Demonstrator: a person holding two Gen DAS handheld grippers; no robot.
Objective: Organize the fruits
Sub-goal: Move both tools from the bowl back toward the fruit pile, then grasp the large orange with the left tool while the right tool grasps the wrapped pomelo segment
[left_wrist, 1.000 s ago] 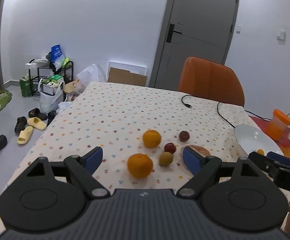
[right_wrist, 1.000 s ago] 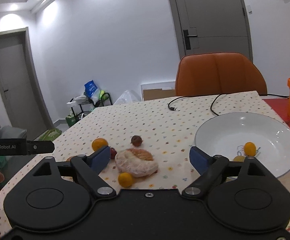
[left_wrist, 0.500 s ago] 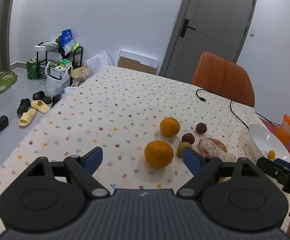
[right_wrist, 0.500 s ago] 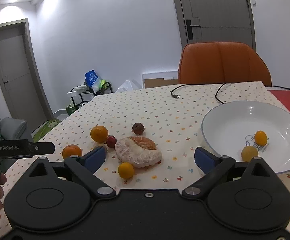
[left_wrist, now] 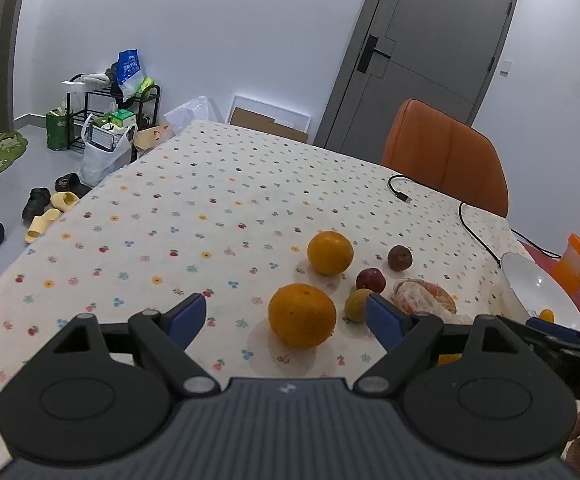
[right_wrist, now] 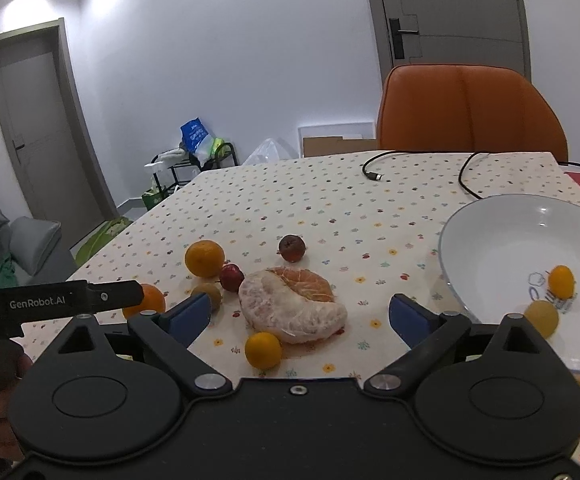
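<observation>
The left gripper, with blue-padded black fingers, is spread wide and holds nothing; a large round orange sits on the table between and just beyond its fingertips. Past that fruit lie a second round orange, a small red fruit, a small yellow-green fruit and a dark brown-red fruit, all loose on the cream tablecloth dotted with small flowers.

The right gripper is likewise spread wide and empty. Between its fingertips rest a small orange kumquat-like fruit and, touching it from behind, a peeled pale citrus half wrapped in clear film. To the right stands a wide white ceramic bowl holding a small orange fruit and a small yellow fruit, near each other. A black cable trails across the far side of the table, in front of an orange leather chair.
</observation>
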